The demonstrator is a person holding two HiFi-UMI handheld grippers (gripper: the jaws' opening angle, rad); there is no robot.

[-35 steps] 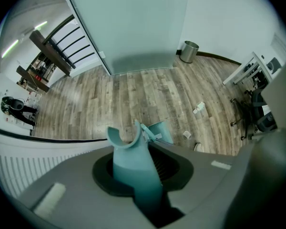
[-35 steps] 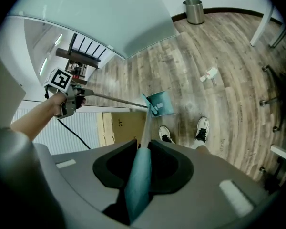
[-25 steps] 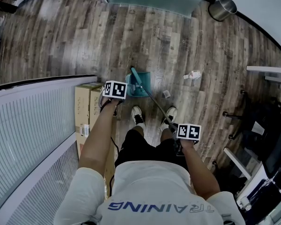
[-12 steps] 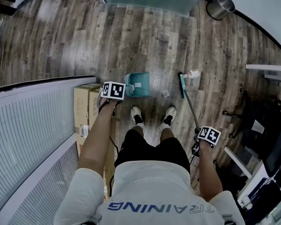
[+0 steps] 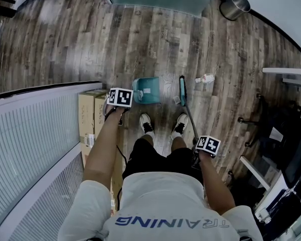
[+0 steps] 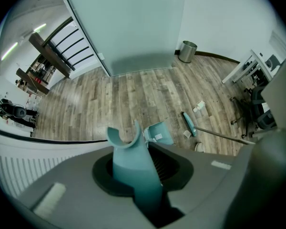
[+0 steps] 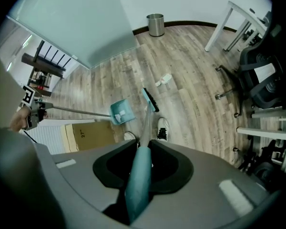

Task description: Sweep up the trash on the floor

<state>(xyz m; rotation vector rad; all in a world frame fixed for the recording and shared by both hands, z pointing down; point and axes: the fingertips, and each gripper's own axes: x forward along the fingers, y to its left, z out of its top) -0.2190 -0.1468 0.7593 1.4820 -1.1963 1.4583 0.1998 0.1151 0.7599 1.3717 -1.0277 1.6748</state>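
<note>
Two grippers: the left gripper [image 6: 133,168] is clamped on the dustpan's upright handle, and the right gripper [image 7: 139,171] is clamped on the broom's handle. Both point down at the floor [image 5: 140,39].
Dustpan [image 5: 146,90]: it rests on the floor just ahead of the left shoe [image 5: 147,123]. A few white bits lie inside it.
Broom [image 5: 182,90]: its head is down on the floor just right of the dustpan but apart from it. The handle slants back to the right gripper.
Scrap [image 5: 176,100]: this small white piece lies beside the near end of the broom head, ahead of the right shoe [image 5: 181,122]. Whether the bristles touch it cannot be told.
Wad [image 5: 205,79]: this crumpled white piece of trash lies right of the broom head, on the side away from the dustpan, and is not touching the broom.
Bin [image 5: 235,6]: a metal bin stands by the far wall, well apart from everything else.
Done so far: the bits in the dustpan suggest that part of the trash is already collected.
Left to do: the scrap and the wad both lie outside the dustpan. Each looks to need a stroke toward it, the wad the longer one. Emptying the dustpan into the bin would likely follow.
</note>
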